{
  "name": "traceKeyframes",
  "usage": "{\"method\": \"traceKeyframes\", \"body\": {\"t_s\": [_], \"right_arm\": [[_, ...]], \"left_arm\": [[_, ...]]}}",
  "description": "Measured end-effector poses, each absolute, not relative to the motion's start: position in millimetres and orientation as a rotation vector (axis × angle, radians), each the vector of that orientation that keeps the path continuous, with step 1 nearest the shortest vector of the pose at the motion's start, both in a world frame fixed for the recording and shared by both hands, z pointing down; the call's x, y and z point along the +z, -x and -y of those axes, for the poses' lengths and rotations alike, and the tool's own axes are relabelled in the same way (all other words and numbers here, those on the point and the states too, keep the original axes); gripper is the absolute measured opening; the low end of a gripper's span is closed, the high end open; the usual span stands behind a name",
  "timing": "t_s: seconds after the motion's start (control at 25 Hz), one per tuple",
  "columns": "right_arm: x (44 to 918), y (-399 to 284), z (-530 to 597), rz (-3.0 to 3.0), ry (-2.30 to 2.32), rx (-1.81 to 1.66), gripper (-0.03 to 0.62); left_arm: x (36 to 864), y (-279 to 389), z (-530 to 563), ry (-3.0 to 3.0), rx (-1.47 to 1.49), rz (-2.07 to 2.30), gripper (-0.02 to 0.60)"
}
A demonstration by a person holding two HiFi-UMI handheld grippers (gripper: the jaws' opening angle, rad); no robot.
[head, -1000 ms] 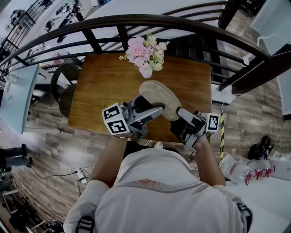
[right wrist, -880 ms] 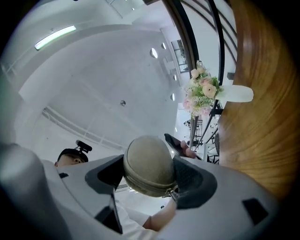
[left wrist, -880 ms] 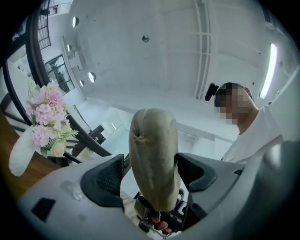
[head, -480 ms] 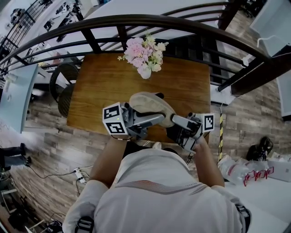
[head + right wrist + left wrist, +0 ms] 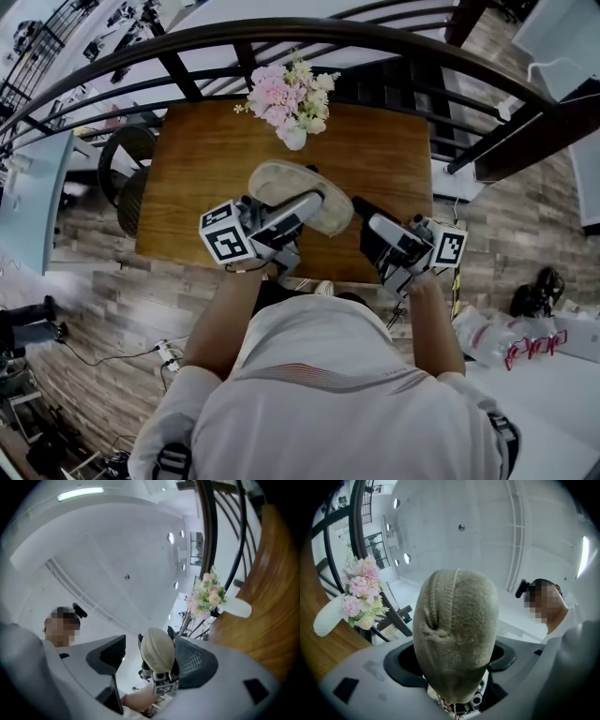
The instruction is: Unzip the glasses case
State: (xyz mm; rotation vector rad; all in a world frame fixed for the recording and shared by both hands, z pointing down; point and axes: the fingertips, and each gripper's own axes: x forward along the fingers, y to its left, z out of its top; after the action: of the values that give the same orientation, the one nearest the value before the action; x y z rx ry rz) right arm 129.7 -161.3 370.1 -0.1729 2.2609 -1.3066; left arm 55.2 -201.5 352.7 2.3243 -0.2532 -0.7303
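Glasses case (image 5: 302, 190): where does it sit?
— Up off the bench (image 5: 202, 155), over its near half, lying roughly left to right and tilted. It is beige fabric with rounded ends, and a zip line (image 5: 434, 604) runs along it.

What has hold of it?
— The left tool (image 5: 311, 203). Its jaws are clamped on the case, and the rest of the case sticks out beyond them.

And the right tool (image 5: 366, 212)?
— Its jaws are wide apart but closing, just beside the case's right end. In its own view the case's end shows in the gap, close to the right-hand jaw. The left-hand jaw stands clear of it, so nothing is gripped there.

Is the zip undone?
— I cannot tell.

Anything else around?
— A white vase (image 5: 293, 139) of pink and cream flowers (image 5: 286, 92) stands at the bench's far edge, well apart from the case. A dark curved railing (image 5: 281, 39) runs beyond it, and a chair (image 5: 127, 178) sits at the bench's left.
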Motion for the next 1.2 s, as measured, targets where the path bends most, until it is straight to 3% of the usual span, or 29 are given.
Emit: {"method": "traceKeyframes", "body": {"t_s": [0.24,0.56,0.88,1.12,1.2], "right_arm": [[398.4,-120.9,149.0,-2.695,0.524,-1.076,0.36],[434.8,-78.6,144.9,-2.929,0.626,-1.148,0.313],[446.1,-71.4,148.0,-3.153,0.791,-0.953,0.281],[455.0,-77.8,152.4,-3.204,0.924,-0.92,0.17],[459.9,-82.2,154.4,-3.225,0.971,-0.902,0.102]], "left_arm": [[364.0,-43.4,223.6,-2.205,-0.702,0.456,0.328],[361.0,-52.5,217.9,-2.221,-0.647,0.47,0.328],[366.3,-57.1,213.3,-2.246,-0.579,0.548,0.328],[369.9,-59.9,214.4,-2.257,-0.55,0.58,0.328],[369.6,-60.8,214.9,-2.272,-0.534,0.579,0.328]]}}
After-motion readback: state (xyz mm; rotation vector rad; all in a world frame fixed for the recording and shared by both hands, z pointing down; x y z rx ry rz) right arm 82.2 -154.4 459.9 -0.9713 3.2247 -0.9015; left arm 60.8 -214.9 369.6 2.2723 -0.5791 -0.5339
